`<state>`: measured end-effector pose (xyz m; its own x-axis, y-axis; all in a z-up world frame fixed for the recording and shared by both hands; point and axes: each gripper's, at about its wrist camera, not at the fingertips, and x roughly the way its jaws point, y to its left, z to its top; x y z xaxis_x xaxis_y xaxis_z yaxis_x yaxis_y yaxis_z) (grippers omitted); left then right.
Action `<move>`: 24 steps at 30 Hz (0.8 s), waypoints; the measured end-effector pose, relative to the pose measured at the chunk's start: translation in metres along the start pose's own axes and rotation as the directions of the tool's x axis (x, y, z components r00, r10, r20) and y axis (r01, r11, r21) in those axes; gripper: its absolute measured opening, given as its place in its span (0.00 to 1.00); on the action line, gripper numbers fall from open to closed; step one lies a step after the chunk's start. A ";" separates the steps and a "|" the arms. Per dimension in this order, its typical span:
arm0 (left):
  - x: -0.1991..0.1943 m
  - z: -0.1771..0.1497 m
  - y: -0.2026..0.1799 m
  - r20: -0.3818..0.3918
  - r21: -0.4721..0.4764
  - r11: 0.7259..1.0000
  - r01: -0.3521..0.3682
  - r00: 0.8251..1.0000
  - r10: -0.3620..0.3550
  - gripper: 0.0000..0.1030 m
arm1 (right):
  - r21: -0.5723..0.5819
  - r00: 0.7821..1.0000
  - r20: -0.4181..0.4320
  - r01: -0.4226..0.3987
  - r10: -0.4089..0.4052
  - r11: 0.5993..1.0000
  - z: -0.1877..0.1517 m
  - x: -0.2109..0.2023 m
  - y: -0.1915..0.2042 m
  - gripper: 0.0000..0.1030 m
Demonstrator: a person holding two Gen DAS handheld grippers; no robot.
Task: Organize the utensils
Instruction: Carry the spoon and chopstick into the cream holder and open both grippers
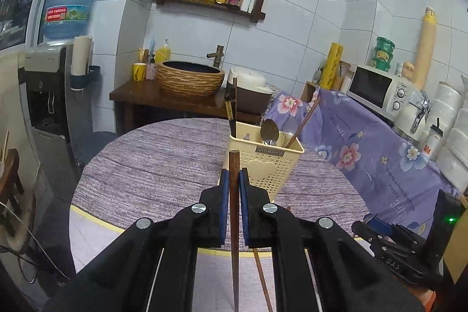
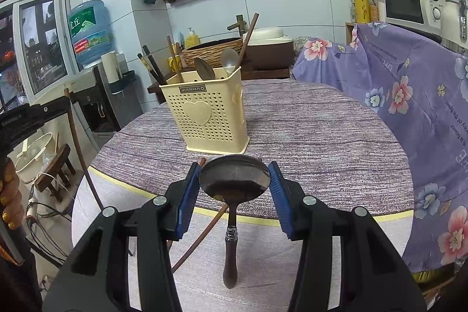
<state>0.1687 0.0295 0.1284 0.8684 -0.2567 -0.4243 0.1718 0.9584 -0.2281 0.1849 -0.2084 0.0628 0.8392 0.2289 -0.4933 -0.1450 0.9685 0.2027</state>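
Table [image 2: 307, 136] round, purple woven cloth; left hand-held gripper [image 1: 234, 180] clamps chopstick [image 1: 234, 224]; right hand-held gripper [image 2: 234, 180] clasps spoon [image 2: 234, 177].

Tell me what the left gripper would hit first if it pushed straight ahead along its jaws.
Most likely the cream utensil basket: it stands directly ahead of the left gripper, which is shut on a chopstick. How far off it is stays unclear.

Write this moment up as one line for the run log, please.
left gripper: shut on chopstick, lifted | right gripper: shut on spoon bowl | holder: upright, spoons and chopsticks inside | loose chopstick: on table
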 end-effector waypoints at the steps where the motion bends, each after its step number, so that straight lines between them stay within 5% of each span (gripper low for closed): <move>1: -0.002 0.002 0.001 0.003 -0.002 1.000 0.008 1.000 -0.008 0.08 | 0.005 1.000 0.000 -0.014 0.014 1.000 0.003 0.000 0.000 0.46; 6: -0.002 0.026 -0.007 0.038 0.000 0.999 0.044 0.998 -0.044 0.08 | -0.017 0.997 0.030 -0.071 0.072 0.997 0.031 0.001 0.005 0.46; 13: 0.009 0.109 -0.028 0.143 0.006 0.997 0.081 0.986 -0.081 0.08 | -0.069 0.980 0.166 -0.098 0.108 0.993 0.120 0.005 0.022 0.46; 19: 0.035 0.166 -0.045 0.244 0.013 0.999 0.049 0.968 -0.051 0.08 | -0.092 0.962 0.263 -0.052 0.075 0.994 0.189 0.029 0.036 0.46; 24: 0.068 0.177 -0.053 0.265 0.004 1.000 -0.025 0.964 0.023 0.08 | -0.075 0.956 0.292 -0.023 0.044 0.997 0.211 0.065 0.040 0.46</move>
<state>0.3007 -0.0165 0.2673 0.9643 -0.1923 -0.1821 0.1521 0.9650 -0.2136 0.3443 -0.1750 0.2168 0.9484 0.2323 -0.2157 -0.2031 0.9677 0.1494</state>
